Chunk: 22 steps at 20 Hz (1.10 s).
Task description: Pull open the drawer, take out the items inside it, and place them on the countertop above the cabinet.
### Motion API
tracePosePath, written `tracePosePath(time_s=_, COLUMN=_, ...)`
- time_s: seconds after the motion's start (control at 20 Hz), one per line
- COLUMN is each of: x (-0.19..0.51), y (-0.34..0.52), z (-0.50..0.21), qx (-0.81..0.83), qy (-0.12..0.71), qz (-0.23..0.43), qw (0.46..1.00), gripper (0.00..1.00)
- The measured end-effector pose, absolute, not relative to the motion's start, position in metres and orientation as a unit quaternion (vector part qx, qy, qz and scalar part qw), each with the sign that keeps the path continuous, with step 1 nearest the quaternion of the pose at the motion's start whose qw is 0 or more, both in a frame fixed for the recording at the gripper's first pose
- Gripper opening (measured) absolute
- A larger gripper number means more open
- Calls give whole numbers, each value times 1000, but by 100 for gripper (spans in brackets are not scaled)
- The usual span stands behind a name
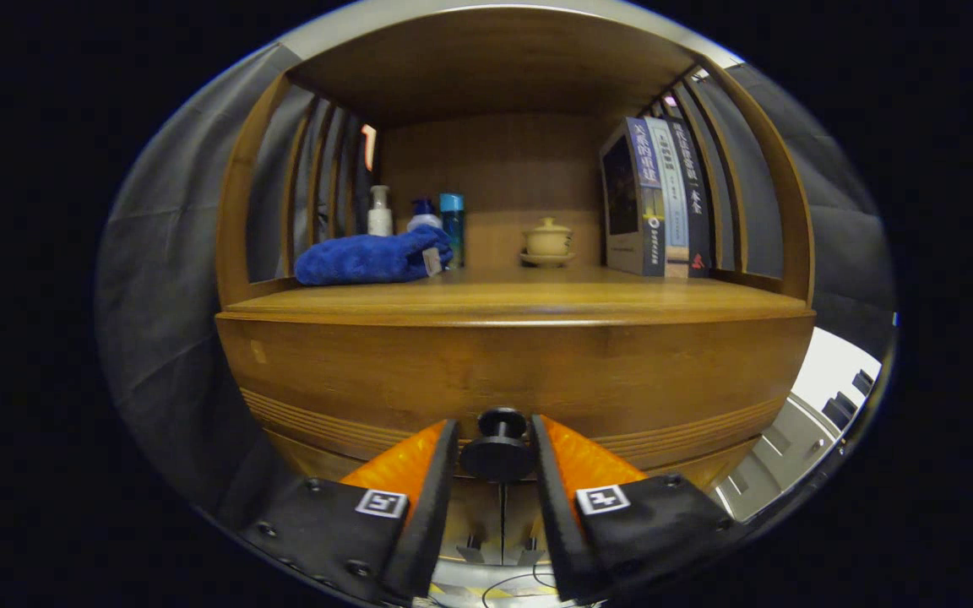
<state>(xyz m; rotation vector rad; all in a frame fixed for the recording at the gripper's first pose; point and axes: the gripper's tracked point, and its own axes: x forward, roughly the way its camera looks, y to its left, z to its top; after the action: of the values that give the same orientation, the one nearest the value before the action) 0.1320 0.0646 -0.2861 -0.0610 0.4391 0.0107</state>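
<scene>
I can make out Chinese characters down the spines of the books point(660, 198) on the countertop point(512, 301), but they are too small for me to read. Square black-and-white marker tags sit on the gripper point(495, 425), whose fingers pinch the drawer knob point(499, 458).

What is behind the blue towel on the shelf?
Three bottles stand behind the blue towel; it hides their bottoms. The claw is down at the drawer knob, a finger on each side.

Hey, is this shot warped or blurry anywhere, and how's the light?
Gripper view: fisheye bends the countertop edge and cabinet posts into curves; light is dim and warm, shelf back shadowed; the drawer knob between the tongs is sharp, the books slightly soft.
</scene>
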Motion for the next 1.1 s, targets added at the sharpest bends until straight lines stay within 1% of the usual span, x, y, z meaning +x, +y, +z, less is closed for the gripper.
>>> tracePosePath(time_s=0.05, x=131, y=67, z=-291, qx=-26, qy=221, qz=8, qw=975, gripper=52)
tracePosePath(time_s=0.1, x=133, y=67, z=-289, qx=-28, qy=219, qz=13, qw=975, gripper=52)
tracePosePath(time_s=0.2, x=134, y=65, z=-291, qx=-42, qy=216, qz=18, qw=975, gripper=44)
tracePosePath(time_s=0.25, x=133, y=65, z=-290, qx=-42, qy=219, qz=19, qw=975, gripper=38)
tracePosePath(time_s=0.5, x=121, y=66, z=-289, qx=-32, qy=234, qz=26, qw=971, gripper=38)
tracePosePath(time_s=1.1, x=33, y=73, z=-270, qx=-34, qy=267, qz=49, qw=962, gripper=38)
